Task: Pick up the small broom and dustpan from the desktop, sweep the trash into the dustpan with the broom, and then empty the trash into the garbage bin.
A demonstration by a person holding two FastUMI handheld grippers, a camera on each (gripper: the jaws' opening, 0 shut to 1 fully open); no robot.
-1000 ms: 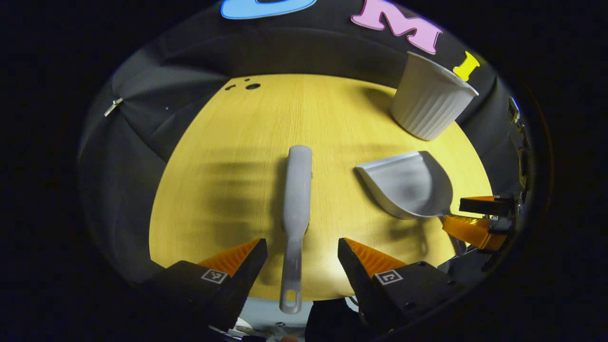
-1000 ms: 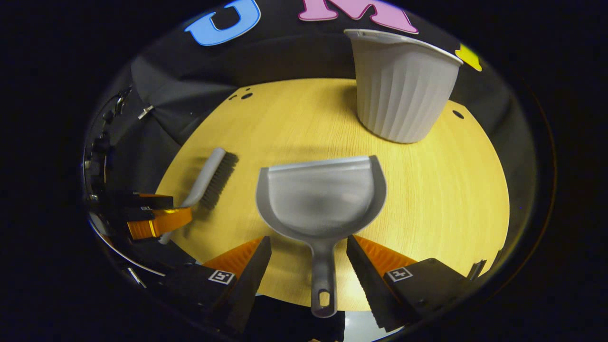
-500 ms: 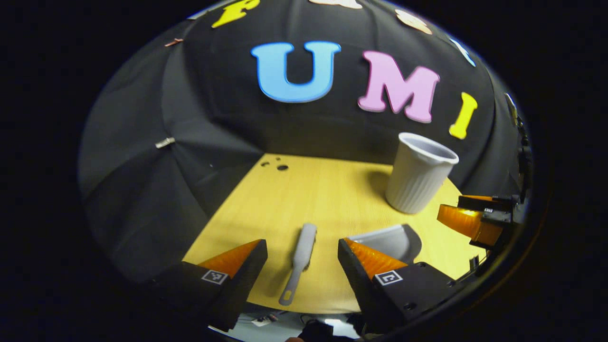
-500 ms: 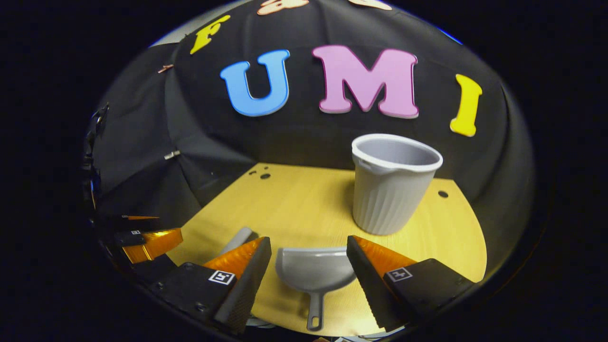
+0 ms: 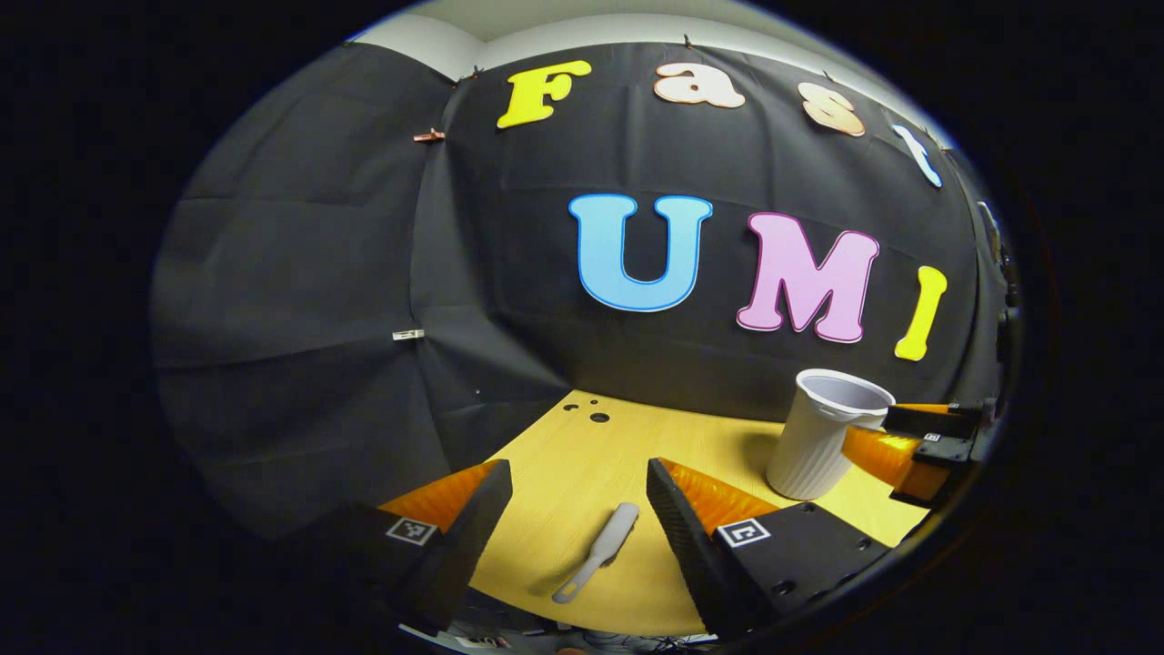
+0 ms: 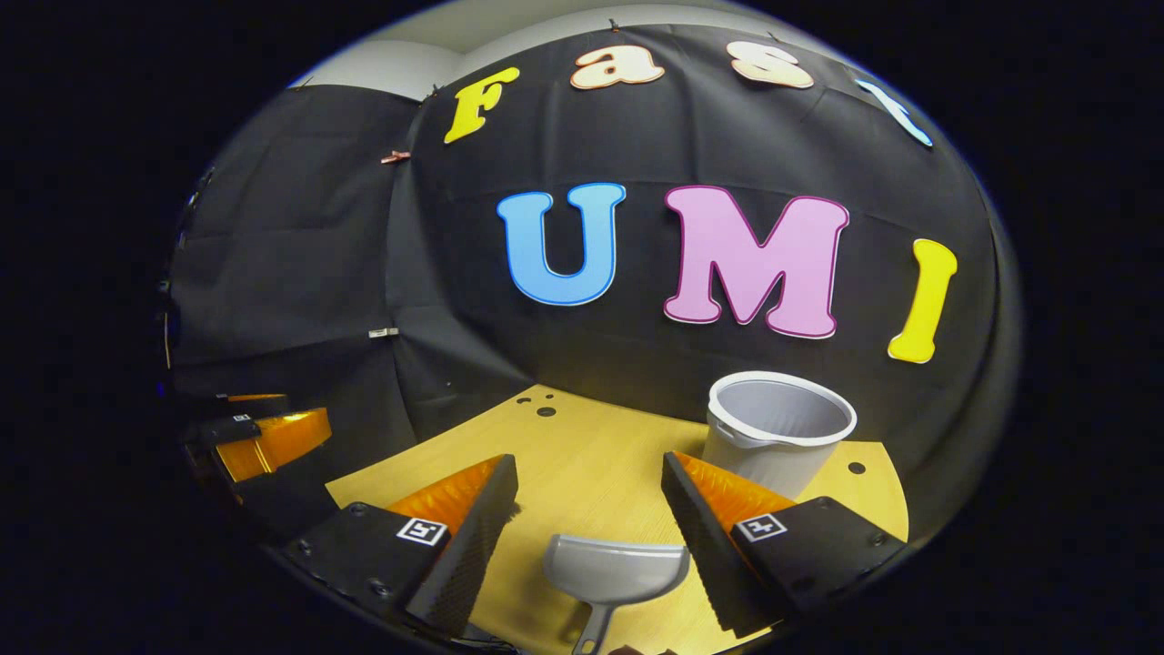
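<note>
While both jaws stand wide and empty, the light, stiff broom [image 5: 600, 549] and dustpan [image 6: 617, 571] seem best gripped by their thin handles.

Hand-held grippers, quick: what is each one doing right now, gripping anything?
Left hand-held gripper: open, holding nothing, above the broom.
Right hand-held gripper: open, holding nothing, above the dustpan.

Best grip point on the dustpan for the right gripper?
Probably the thin handle, from the near table edge. The dustpan lies flat, handle toward the open right gripper, scoop mouth facing the bin. The wide scoop looks too broad to pinch.
</note>
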